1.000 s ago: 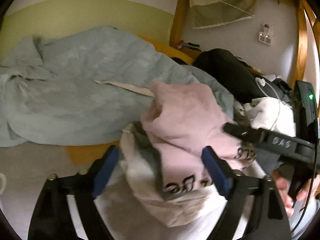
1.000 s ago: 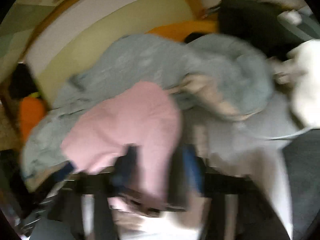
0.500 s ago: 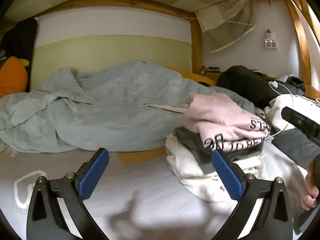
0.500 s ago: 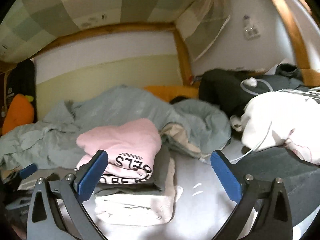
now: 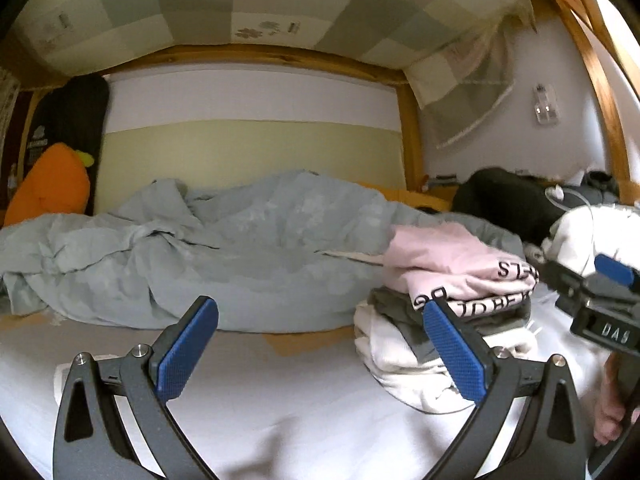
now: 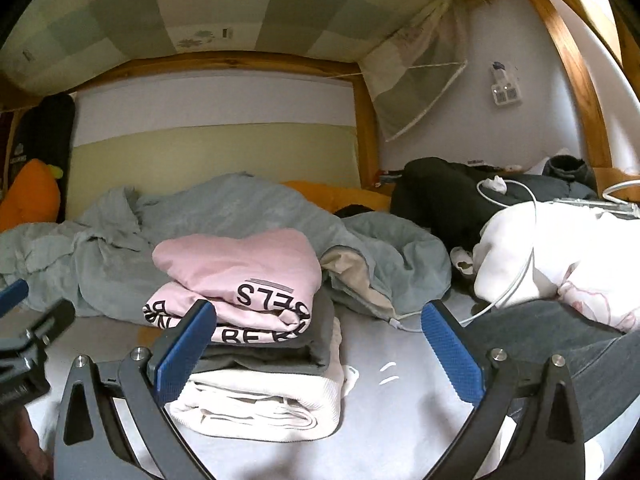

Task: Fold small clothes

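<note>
Judging by how things lie, the step in hand is the gap between garments: the pink top (image 6: 240, 268) sits folded on a stack, above a grey garment (image 6: 304, 350) and a white knit (image 6: 264, 404), and neither gripper holds anything; the left gripper (image 5: 320, 354) has its blue pads spread wide over bare sheet, and the right gripper (image 6: 318, 354) is spread just as wide, with nothing between its jaws.

The stack rests on the pale bed sheet (image 6: 400, 420), close against the rumpled grey-blue duvet (image 5: 224, 248); in the left wrist view it lies to the right of the left gripper, partly behind the right-hand finger; in the right wrist view it lies left of centre, with the left-hand finger in front of its near corner, apparently not touching it; each gripper sits low and points level, near the stack.

The next move, if more is to be folded, calls for finding a loose piece and bringing it to the clear sheet in front; the likeliest candidate is the white heap (image 6: 560, 256) to the right, though a white cable (image 6: 520, 276) runs across it, and whether it is small clothing or bedding I cannot tell from here; the cable would need clearing first; the dark pile (image 6: 448, 200) behind is too dim to read.
</note>
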The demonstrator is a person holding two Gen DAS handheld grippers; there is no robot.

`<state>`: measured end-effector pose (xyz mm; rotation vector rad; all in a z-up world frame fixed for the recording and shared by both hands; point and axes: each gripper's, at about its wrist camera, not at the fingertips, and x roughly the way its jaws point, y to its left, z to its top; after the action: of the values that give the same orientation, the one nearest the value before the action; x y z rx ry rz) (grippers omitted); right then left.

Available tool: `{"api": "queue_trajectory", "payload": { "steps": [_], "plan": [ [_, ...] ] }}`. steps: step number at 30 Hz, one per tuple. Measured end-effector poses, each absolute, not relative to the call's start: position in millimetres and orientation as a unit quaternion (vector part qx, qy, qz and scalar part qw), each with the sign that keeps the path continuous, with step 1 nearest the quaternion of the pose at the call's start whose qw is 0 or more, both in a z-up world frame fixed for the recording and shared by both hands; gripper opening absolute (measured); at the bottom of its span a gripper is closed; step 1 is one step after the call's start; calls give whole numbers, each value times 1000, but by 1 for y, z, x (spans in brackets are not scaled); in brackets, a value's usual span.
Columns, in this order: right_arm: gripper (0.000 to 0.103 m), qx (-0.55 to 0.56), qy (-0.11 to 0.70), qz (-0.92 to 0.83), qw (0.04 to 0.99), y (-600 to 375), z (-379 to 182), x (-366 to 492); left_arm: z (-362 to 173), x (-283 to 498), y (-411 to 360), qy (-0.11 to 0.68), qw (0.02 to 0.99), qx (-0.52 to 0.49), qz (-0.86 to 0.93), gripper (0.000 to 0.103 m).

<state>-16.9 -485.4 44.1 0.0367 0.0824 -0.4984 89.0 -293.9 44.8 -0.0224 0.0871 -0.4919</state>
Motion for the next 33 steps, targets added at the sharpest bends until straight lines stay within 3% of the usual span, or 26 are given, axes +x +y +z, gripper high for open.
{"api": "queue_trajectory", "payload": {
  "steps": [33],
  "plan": [
    [102,5,40,-256,966,-478,44,-19,43,91,-297,59,970,0,-238,102]
  ]
}}
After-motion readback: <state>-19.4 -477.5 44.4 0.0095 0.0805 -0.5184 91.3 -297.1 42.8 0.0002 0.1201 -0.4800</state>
